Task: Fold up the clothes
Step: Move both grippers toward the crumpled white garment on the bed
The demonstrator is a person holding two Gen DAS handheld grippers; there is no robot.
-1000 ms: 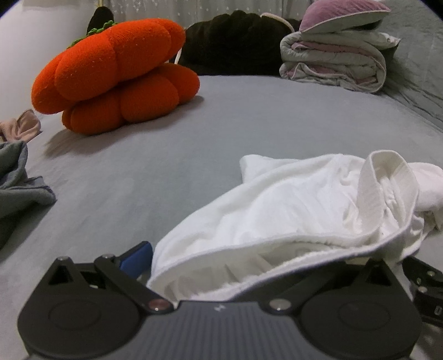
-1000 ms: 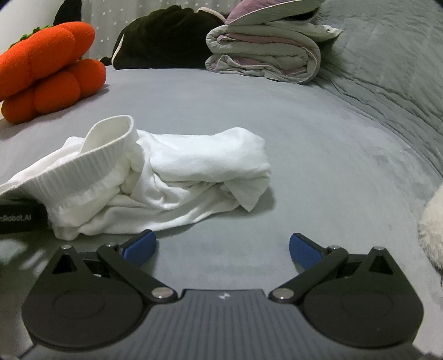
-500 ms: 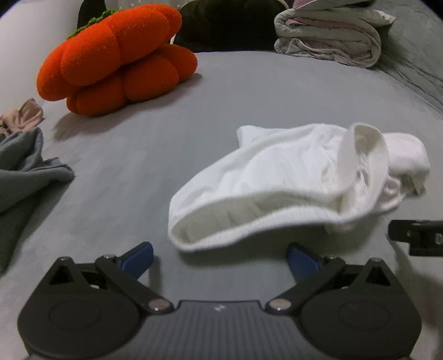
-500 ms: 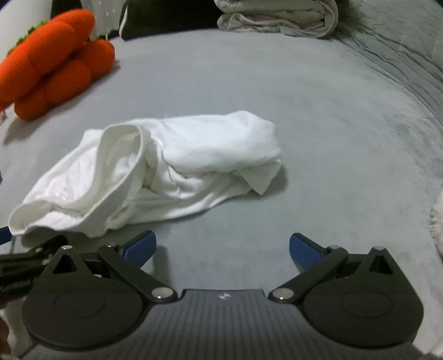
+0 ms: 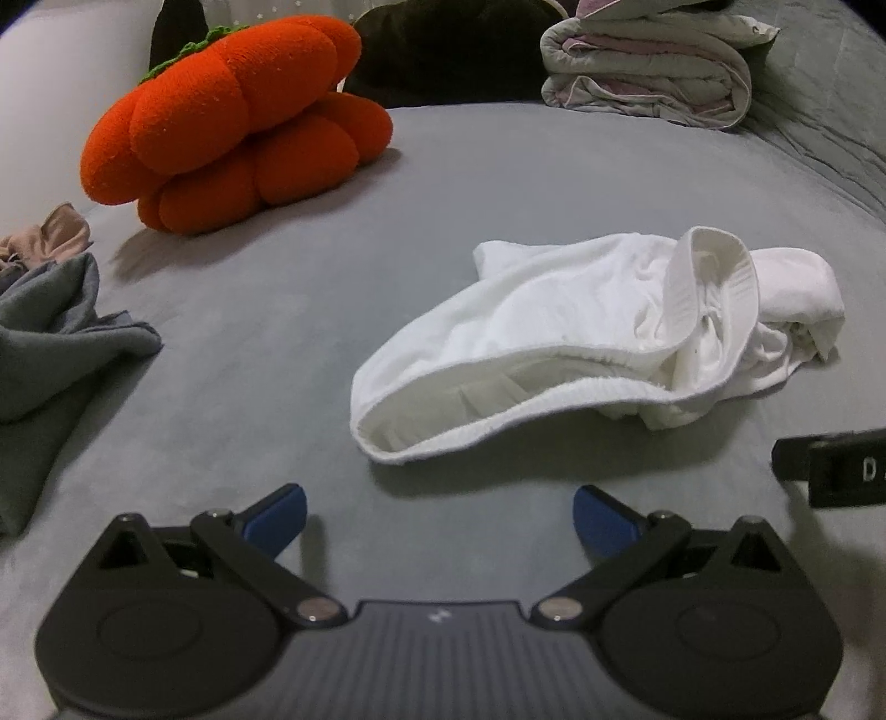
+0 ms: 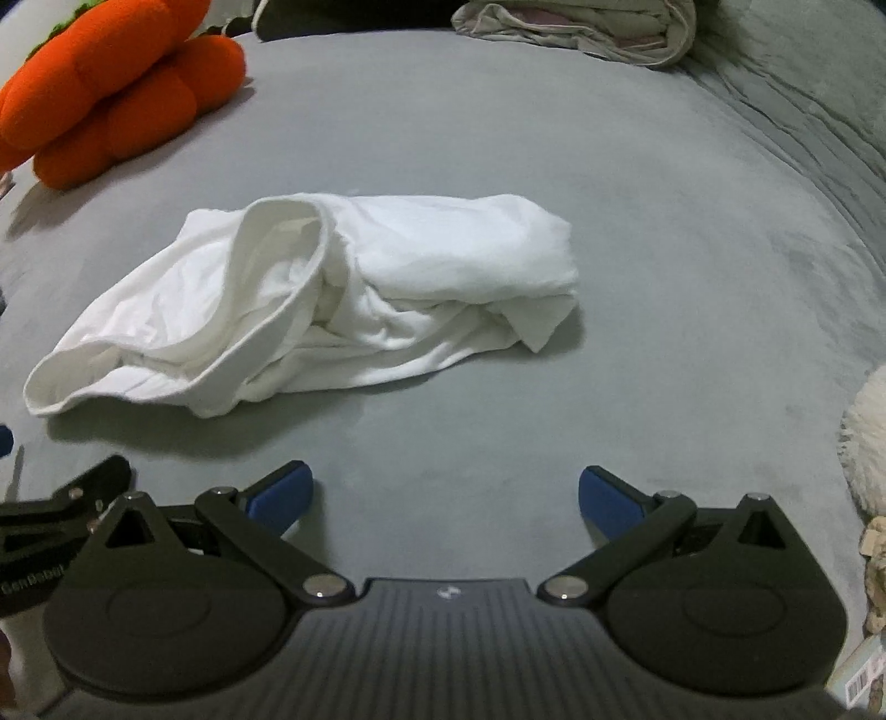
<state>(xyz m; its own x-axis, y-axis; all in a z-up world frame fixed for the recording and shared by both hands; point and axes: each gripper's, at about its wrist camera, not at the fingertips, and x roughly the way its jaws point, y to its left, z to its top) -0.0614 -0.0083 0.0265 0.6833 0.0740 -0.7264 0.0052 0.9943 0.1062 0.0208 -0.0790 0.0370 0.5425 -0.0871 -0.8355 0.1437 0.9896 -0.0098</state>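
Observation:
A crumpled white garment (image 5: 598,327) (image 6: 310,299) with a ribbed band lies loose on the grey bed (image 5: 387,232) (image 6: 664,210). My left gripper (image 5: 440,518) is open and hangs a short way in front of the garment's near hem, touching nothing. My right gripper (image 6: 446,498) is open too, back from the garment's near edge with bare sheet between its blue fingertips. A black part of the right gripper body shows at the right edge of the left wrist view, and the left gripper's body sits at the lower left of the right wrist view.
An orange pumpkin cushion (image 5: 232,122) (image 6: 105,88) sits at the back left. A folded quilt stack (image 5: 648,72) (image 6: 581,27) and a dark plush (image 5: 443,50) lie at the far end. Grey clothing (image 5: 50,343) and a beige piece (image 5: 50,235) lie left. A white fluffy thing (image 6: 866,443) is at the right edge.
The left gripper let go of the white garment's hem and pulled back; the garment dropped flat onto the bed. Both grippers have drawn back and up from it.

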